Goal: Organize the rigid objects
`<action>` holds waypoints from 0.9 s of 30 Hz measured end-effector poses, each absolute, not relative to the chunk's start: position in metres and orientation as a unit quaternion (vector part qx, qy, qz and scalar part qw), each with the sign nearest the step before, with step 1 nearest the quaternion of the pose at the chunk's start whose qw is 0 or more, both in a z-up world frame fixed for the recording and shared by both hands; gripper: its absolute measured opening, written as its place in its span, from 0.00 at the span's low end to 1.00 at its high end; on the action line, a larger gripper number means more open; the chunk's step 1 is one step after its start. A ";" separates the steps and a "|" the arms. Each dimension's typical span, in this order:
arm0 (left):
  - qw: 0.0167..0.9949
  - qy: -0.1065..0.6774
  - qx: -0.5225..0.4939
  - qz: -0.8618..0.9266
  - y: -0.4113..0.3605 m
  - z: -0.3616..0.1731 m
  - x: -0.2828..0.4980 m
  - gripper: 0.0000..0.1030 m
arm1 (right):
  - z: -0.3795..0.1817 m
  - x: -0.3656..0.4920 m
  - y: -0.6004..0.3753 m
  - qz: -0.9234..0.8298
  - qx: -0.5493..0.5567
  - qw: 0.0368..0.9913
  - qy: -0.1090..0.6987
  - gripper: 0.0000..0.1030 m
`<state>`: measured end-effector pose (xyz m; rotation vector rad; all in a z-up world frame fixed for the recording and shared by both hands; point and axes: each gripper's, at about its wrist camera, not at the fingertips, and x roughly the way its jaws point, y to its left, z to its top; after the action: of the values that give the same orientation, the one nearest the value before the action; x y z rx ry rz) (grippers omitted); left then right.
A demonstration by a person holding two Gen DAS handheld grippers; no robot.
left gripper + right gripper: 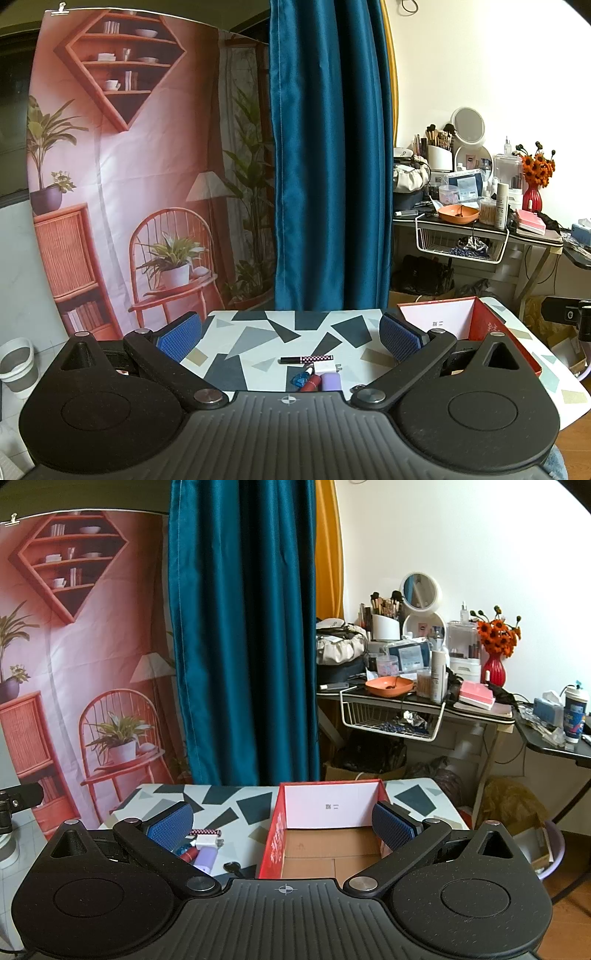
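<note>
A small pile of rigid objects lies on the patterned table (pixel 258 332): a checkered pen (pixel 306 359), a white charger plug (pixel 327 368), a red lipstick (pixel 311 384), a purple case (pixel 331 381) and a blue item (pixel 299 378). My left gripper (pixel 290 338) is open and empty, above and behind the pile. A red box (pixel 275 834) with a bare cardboard floor (pixel 332 853) stands to the right. My right gripper (pixel 282 823) is open and empty over the box's left wall. The pile shows in the right wrist view too, with the pen (pixel 205 832) and purple case (pixel 205 858).
A small black item (pixel 232 866) lies on the table beside the box. Behind the table hang a printed backdrop (pixel 129 184) and a blue curtain (pixel 325 166). A cluttered dressing table (pixel 480 221) stands at the right. A white bin (pixel 16 363) sits on the floor at left.
</note>
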<state>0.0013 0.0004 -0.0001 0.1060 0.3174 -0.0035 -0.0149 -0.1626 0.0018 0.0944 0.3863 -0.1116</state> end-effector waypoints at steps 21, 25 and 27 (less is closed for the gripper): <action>0.986 0.160 0.053 -0.002 0.001 -0.001 0.001 1.00 | 0.000 -0.015 -0.164 -0.055 0.047 0.979 0.192 1.00; 0.986 0.160 0.053 -0.002 0.001 -0.001 0.001 1.00 | -0.001 -0.015 -0.164 -0.055 0.048 0.979 0.193 1.00; 0.986 0.160 0.053 -0.002 0.001 -0.001 0.001 1.00 | -0.001 -0.015 -0.164 -0.056 0.047 0.979 0.193 1.00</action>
<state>0.0009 0.0008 -0.0008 0.1057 0.3217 -0.0033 -0.0146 -0.1642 -0.0007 0.0950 0.3881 -0.1125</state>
